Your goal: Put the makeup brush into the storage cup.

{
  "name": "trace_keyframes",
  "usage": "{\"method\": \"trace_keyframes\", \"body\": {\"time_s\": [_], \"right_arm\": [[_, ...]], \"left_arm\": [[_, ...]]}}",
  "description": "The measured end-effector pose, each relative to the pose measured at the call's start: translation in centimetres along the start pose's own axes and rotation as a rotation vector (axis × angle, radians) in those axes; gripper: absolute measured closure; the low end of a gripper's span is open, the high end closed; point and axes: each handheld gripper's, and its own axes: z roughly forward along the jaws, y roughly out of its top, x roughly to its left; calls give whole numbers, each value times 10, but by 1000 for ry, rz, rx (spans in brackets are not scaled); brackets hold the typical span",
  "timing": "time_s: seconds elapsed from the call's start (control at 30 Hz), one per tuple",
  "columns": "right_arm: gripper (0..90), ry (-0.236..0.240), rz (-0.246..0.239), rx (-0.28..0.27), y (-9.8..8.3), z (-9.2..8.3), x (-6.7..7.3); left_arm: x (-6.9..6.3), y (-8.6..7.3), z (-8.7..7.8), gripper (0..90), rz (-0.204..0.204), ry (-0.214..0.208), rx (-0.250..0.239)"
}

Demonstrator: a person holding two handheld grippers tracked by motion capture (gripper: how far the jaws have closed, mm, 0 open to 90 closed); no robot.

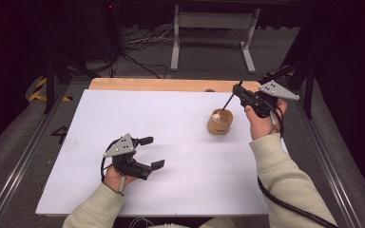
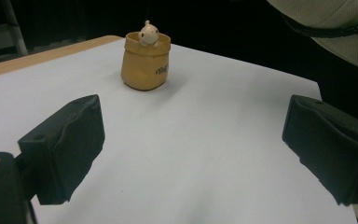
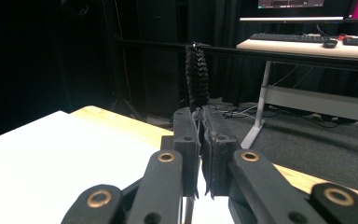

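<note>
Near the table's far edge, right hand-held gripper [image 1: 241, 93] clamps a brush [image 3: 196, 79]; left hand-held gripper [image 1: 152, 153] gapes over bare tabletop [image 1: 180, 142].

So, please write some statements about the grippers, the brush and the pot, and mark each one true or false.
1. The right gripper is shut on a thin black brush. True.
2. The left gripper holds the pot. False: its jaws are open with nothing between them, and the pot stands apart.
3. A small pale figure sits in the pot. True.
4. The pot lies on its side. False: it stands upright on the white table.
</note>
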Motion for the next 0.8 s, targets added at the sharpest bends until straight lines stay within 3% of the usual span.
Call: {"method": "trace_keyframes", "body": {"time_s": [0.8], "right_arm": [[856,5,41,69,-34,19,-2]], "left_arm": [[1,-1,0,64,-5,2,0]]}}
